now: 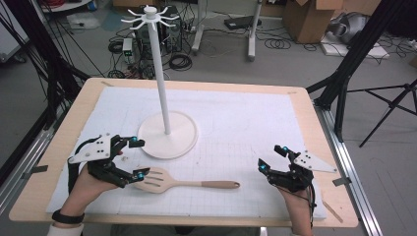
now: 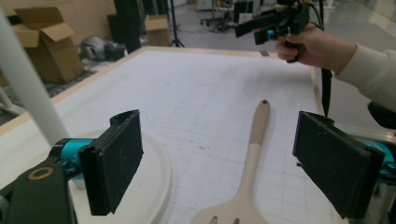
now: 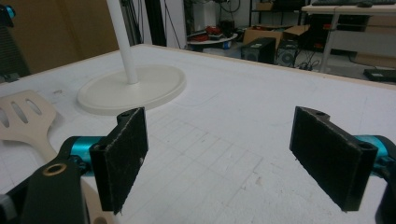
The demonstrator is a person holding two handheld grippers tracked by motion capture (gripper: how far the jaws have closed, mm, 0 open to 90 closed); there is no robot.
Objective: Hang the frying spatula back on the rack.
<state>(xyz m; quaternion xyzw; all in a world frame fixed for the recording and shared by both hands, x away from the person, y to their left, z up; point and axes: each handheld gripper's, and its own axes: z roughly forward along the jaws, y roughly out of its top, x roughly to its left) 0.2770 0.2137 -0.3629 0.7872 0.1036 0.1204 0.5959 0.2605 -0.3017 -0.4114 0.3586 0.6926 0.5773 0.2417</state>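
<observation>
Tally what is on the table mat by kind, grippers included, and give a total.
Slotted wooden spatula: 1
White hanging stand with hooks on top: 1
Hand-held grippers: 2, the left gripper and the right gripper, both open and holding nothing
Total: 4

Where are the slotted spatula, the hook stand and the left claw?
slotted spatula [image 1: 216, 185], high view, middle of its handle
hook stand [image 1: 160, 73], high view, on the upright pole
left claw [image 1: 139, 158], high view, midway between its fingertips
</observation>
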